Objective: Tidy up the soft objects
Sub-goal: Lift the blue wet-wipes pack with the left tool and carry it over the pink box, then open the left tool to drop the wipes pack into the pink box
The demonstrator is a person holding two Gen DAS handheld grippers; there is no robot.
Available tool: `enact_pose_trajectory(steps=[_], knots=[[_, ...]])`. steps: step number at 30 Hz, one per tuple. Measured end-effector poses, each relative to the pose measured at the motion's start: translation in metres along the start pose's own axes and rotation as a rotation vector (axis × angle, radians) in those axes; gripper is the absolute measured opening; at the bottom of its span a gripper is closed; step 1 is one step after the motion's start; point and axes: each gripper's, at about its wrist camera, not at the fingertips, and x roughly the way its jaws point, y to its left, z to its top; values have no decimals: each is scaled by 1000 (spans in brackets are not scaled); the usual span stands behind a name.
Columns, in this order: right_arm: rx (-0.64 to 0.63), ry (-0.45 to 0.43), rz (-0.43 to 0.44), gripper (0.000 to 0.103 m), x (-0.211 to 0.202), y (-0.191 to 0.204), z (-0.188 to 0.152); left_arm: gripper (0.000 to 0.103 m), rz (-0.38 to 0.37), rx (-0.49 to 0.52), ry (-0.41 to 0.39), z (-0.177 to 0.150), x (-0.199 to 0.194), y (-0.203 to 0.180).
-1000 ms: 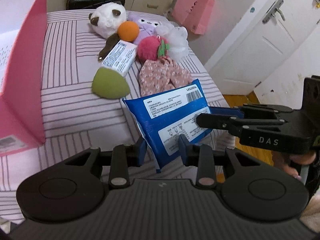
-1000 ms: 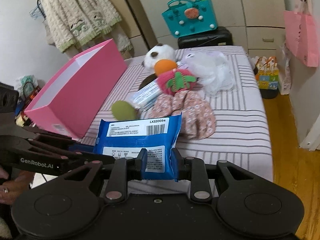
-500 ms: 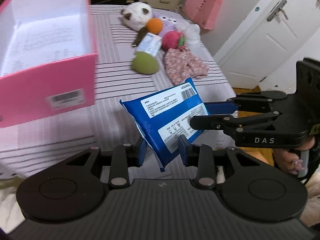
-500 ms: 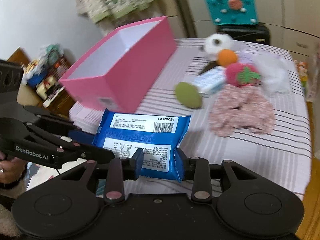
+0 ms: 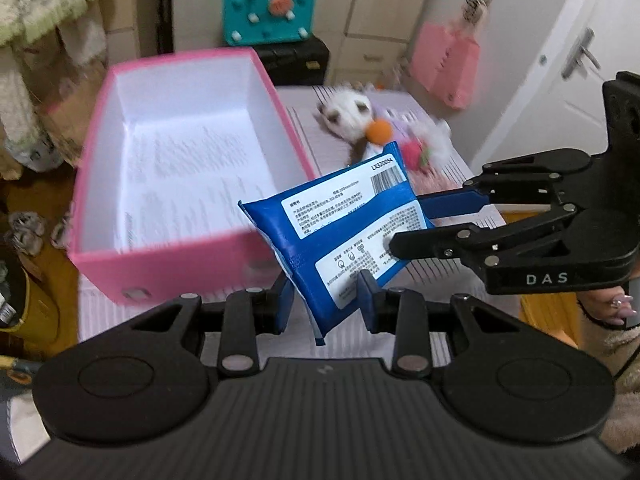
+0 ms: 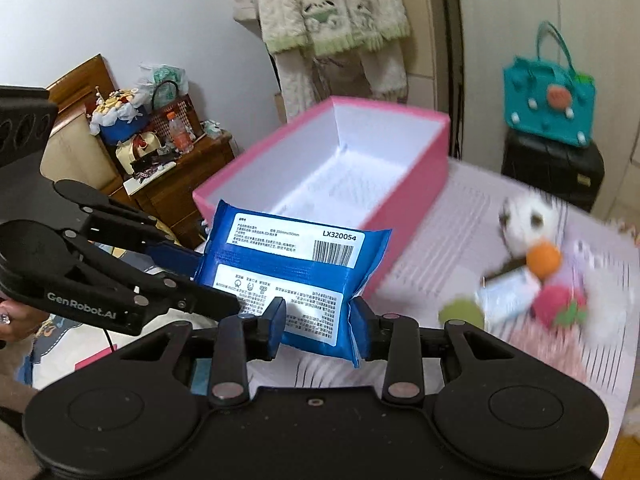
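Observation:
A blue soft pack of wipes (image 5: 340, 236) is held in the air by both grippers. My left gripper (image 5: 326, 302) is shut on its lower end. My right gripper (image 6: 320, 326) is shut on its other side; the pack also shows in the right wrist view (image 6: 292, 276). The right gripper's fingers (image 5: 416, 246) reach in from the right in the left wrist view. The pack hangs in front of the near right corner of an open pink box (image 5: 192, 256) with a white inside (image 6: 352, 168). The box stands on the striped bed.
A pile of soft things lies on the striped bed beyond: a panda plush (image 5: 352, 114), an orange ball (image 6: 543, 259), a red plush strawberry (image 6: 560, 308), a green sponge (image 6: 460, 314), pink floral cloth. A wooden cabinet (image 6: 172, 188) stands left of the bed.
Both grippers have carried the blue pack up and to the left, from in front of the toy pile to the pink box's near corner. The box's open inside now shows.

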Motion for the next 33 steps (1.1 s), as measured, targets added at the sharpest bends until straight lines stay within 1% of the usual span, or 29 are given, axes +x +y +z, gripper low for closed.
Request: enact_pose_trajectory(steps=[3,7,10,12,14,17,19,22,25,27,30,33], knots=[[-37,-13,-6,47,7,2,26,33,20,-4,-46,17,2,15],[-91,-71,-49,48,25,3,61,33,28,-38,-65,48,18,37],[-68,-94,-70,48,44,-12,86,33,29,-57,-81,74,31,51],[-63,-104,-86,48,58,-23,102,33,40,-76,-81,88,46,58],[-59,-102,-83,48,71,-35,116,33,37,-102,-68,101,57,71],[-37,-88,-57,39,90,-52,133,33,50,-149,-47,117,75,94],[-24,-75,-39,30,102,-62,141,33,55,-197,-36,127,86,111],[-1,-39,-18,23,123,-75,153,33,44,-261,-1,139,104,138],[16,2,-18,23,142,-82,161,34,53,-317,14,148,124,155],[18,31,-25,23,156,-84,168,35,72,-316,27,153,138,159],[18,59,-81,23,174,-83,173,35,67,-332,51,158,155,166],[-1,86,-139,23,185,-79,175,36,66,-357,82,158,164,177]])
